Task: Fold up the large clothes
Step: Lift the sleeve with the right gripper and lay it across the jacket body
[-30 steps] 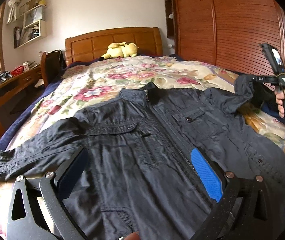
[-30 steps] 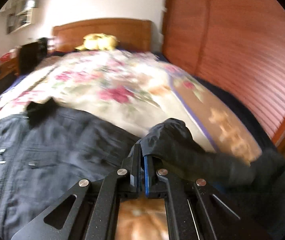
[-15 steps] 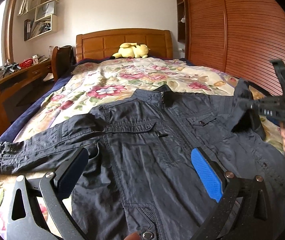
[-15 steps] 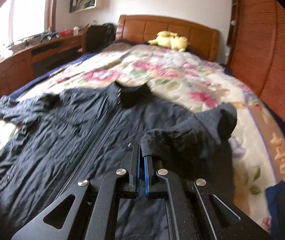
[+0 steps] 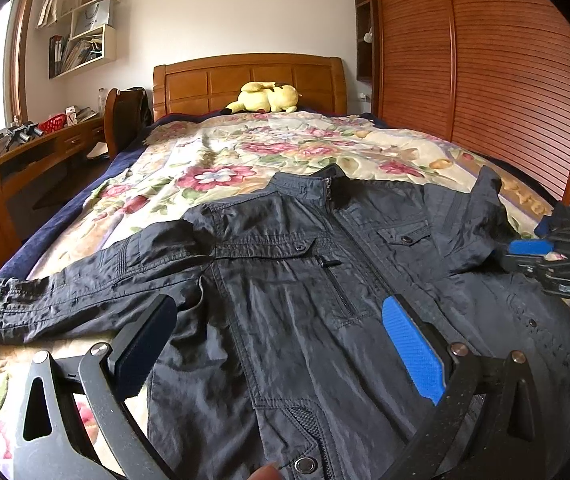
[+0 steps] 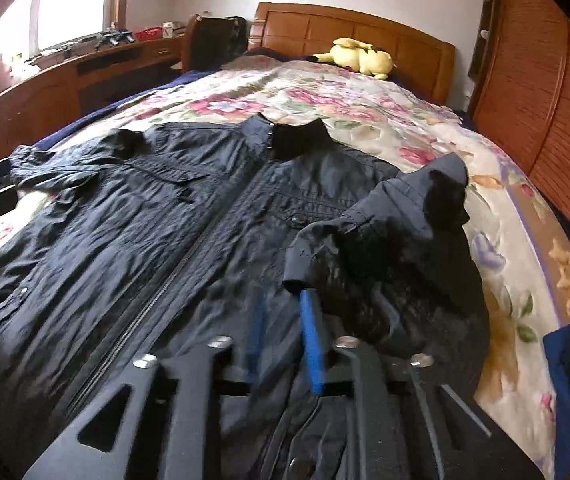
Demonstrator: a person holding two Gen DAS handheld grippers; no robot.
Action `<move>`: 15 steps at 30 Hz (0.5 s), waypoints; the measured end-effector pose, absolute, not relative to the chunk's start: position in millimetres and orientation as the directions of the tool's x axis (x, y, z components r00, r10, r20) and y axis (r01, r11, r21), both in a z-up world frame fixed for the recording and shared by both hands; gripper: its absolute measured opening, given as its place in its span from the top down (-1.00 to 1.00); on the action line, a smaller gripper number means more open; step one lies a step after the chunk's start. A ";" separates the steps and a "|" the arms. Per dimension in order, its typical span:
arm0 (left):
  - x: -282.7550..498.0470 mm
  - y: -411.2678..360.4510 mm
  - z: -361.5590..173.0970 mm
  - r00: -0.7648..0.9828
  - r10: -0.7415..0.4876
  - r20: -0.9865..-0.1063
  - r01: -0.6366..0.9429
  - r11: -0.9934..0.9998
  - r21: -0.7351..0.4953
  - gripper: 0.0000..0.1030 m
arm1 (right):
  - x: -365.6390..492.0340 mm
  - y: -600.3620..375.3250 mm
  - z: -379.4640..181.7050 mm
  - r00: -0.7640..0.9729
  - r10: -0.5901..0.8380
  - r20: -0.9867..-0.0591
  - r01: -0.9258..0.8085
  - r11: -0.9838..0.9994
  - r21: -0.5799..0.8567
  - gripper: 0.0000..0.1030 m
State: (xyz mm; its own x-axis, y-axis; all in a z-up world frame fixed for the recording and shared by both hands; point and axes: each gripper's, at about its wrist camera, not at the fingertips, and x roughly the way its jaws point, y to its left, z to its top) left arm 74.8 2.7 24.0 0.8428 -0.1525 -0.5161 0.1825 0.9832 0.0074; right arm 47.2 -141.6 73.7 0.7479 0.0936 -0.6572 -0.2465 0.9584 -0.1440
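Lying zipped on the bed (image 5: 245, 160), a limp, light jacket (image 5: 305, 280) is best gripped at its cuffs; right gripper (image 6: 281, 320) jaws, just opened, and left gripper (image 5: 277, 344) jaws are shown empty.

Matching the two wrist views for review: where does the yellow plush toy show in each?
Left wrist: the yellow plush toy lies top centre, at the wooden headboard, past the jacket collar.
Right wrist: the plush lies upper right of centre, at the same headboard.
Shared landmark: the jacket collar, directly below the plush in both.
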 end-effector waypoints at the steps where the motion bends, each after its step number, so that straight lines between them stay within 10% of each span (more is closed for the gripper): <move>1: 74.8 2.7 24.0 0.843 -0.153 -0.516 0.183 0.983 0.008 -1.00 | 43.4 -148.3 74.0 0.756 0.096 -0.647 -0.244 0.959 -0.143 -0.14; 15: 72.7 -1.6 23.3 0.840 -0.175 -0.513 0.206 0.979 0.004 -1.00 | 75.8 -274.9 61.7 0.776 -0.089 -0.625 0.028 0.994 -0.106 -0.39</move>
